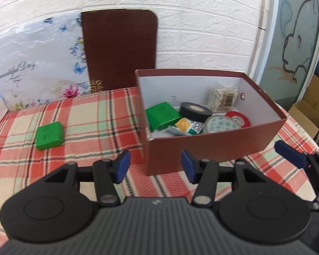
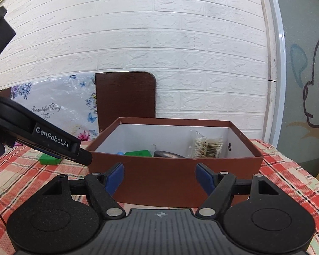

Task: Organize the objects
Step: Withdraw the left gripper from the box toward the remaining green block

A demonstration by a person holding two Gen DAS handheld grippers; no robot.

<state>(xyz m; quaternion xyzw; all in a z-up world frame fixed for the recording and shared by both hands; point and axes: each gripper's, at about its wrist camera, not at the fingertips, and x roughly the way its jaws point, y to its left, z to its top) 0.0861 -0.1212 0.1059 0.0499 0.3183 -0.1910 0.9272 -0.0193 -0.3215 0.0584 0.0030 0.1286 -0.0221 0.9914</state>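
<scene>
1. Left wrist view is showing me the one item lying outside the box: a green packet (image 1: 50,135) flat on the plaid-covered worktop (image 1: 95,114), ahead and to the left of my left gripper (image 1: 155,166), well apart from it.
2. I am seeing the left fingers (image 1: 123,165) standing apart with nothing between them, pointing at the near corner of the brown box (image 1: 212,146).
3. The packet is reading as squarish, with its near edge slanting slightly across my line of approach, so I am judging a small wrist turn is needed before closing on it.
4. The box is already holding a second green packet (image 1: 162,114), a black tape roll (image 1: 194,110), a red tape roll (image 1: 239,119) and a bag of cotton swabs (image 1: 224,96).
5. In the right wrist view my right gripper (image 2: 159,177) is facing the box's front wall, fingers apart and empty; the packet (image 2: 49,159) is sitting far left, partly hidden behind the left gripper's body.
6. I am judging the left hand nearer, so the pick falls to it.
</scene>
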